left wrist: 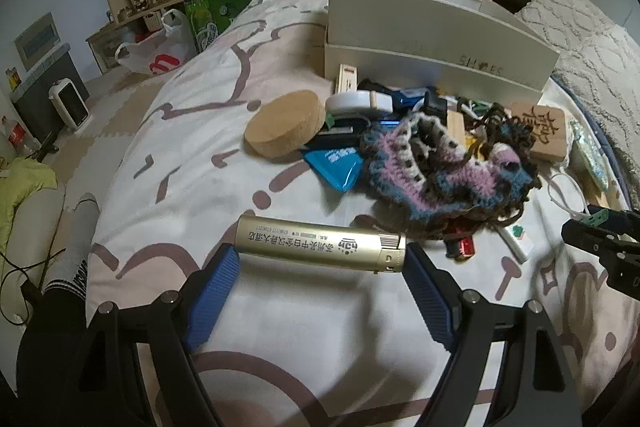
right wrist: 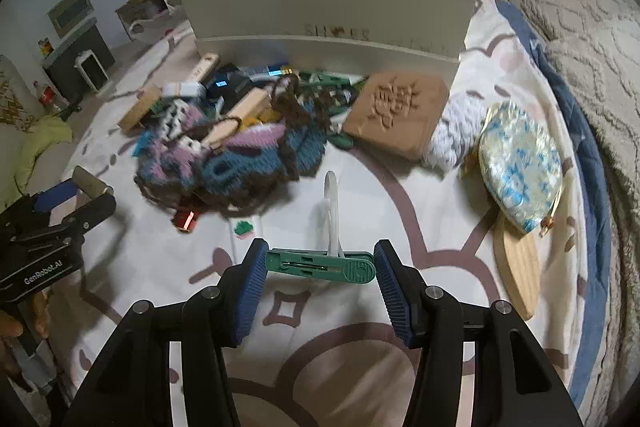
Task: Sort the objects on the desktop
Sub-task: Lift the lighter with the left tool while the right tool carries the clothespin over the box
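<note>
- Gold-coloured lighter (left wrist: 320,245) is clamped end to end in the left tool (left wrist: 322,267), just in front of the crocheted bag (left wrist: 448,167), long axis crosswise, its metal cap towards the right pad.
- Green clip (right wrist: 320,264) is pinched lengthwise in the right tool (right wrist: 320,267), also in front of that bag, with a white strap (right wrist: 332,215) trailing towards it.
- Only the lighter's ends are gripped, so a tilt could probably pivot it out.
- The strap may snag the bag's yarn.
- Behind the bag stands the white box (left wrist: 432,39).
</note>
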Demonstrator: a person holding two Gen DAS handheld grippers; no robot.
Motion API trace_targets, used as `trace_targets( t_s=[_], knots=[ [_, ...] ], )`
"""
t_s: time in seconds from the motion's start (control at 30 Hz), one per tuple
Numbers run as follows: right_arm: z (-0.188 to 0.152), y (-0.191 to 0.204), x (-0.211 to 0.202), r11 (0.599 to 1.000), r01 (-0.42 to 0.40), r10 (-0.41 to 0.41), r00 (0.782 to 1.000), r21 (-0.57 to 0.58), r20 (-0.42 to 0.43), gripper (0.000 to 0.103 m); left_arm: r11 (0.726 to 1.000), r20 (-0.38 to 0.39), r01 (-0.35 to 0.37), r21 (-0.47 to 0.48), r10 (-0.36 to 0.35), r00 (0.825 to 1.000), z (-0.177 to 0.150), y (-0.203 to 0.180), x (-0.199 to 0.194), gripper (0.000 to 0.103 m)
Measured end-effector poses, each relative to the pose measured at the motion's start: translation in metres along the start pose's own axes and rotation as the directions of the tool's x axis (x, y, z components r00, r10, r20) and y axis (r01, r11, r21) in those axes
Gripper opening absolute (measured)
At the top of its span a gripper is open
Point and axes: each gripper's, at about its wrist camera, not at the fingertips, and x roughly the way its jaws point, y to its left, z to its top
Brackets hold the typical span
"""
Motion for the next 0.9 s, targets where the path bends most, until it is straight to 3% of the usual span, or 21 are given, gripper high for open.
trace_targets(
  t_s=[0.4,0.9],
  knots=[
    [0.023,0.001,-0.02,0.999,0.052,-0.052,0.992,0.003,0.117,0.055,0.999,0.075,0.007,0.039,-0.01,0.997,0.013,-0.006,-0.019,0.083],
    [0.062,-0.001,-0.046,0.996,0.094,-0.091,0.969,0.0,0.229,0.055,0.997,0.175,0.067,0.037,-0.072,0.982,0.077,-0.014,-0.037,0.083]
  ],
)
